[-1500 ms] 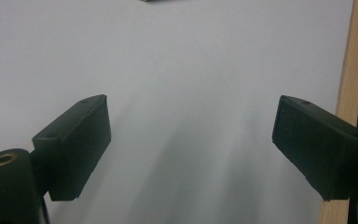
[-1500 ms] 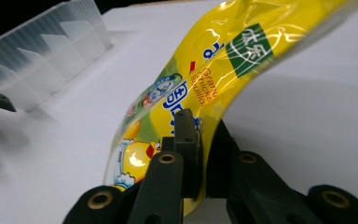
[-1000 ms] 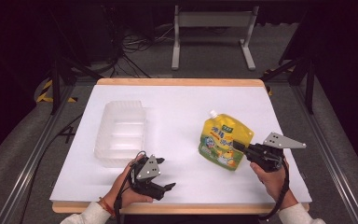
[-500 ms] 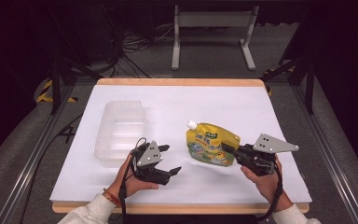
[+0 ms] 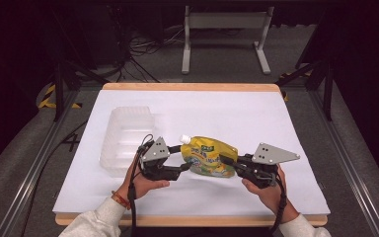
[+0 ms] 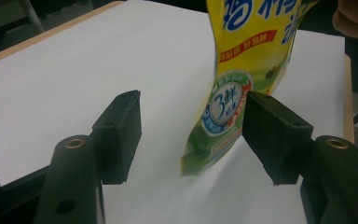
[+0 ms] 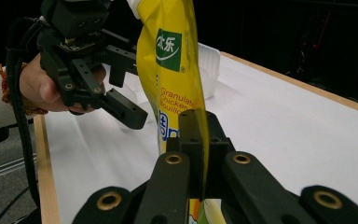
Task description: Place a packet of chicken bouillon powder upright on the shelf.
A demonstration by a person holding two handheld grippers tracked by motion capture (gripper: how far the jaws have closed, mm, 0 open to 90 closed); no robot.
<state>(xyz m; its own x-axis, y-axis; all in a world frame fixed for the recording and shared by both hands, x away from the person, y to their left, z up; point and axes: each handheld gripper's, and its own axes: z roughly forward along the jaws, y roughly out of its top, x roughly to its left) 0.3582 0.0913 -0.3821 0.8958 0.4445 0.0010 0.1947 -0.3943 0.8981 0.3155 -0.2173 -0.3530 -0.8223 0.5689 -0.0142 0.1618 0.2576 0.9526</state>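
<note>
A yellow and green stand-up pouch point(image 5: 209, 156) with a white cap point(image 5: 184, 139) hangs above the white table sheet, between the two hands. My right gripper point(image 5: 223, 159) is shut on its right edge; the right gripper view has the jaws pinched on the pouch point(image 7: 168, 70). My left gripper point(image 5: 181, 158) straddles the pouch's left edge. Its jaws have just been closing. In the left gripper view the pouch point(image 6: 242, 70) lies against the right pad point(image 6: 272, 135), while the left pad point(image 6: 119, 135) stands well clear of it.
A clear plastic tray point(image 5: 123, 133) sits on the white sheet point(image 5: 237, 113) just left of my left hand. The wooden table edge point(image 5: 192, 220) runs along the front. Metal rails, cables and a stand's legs surround the table.
The right gripper carried the pouch leftward toward the table's middle. The left gripper rose, moved right to meet it, and its jaws narrowed around the pouch's left edge.
</note>
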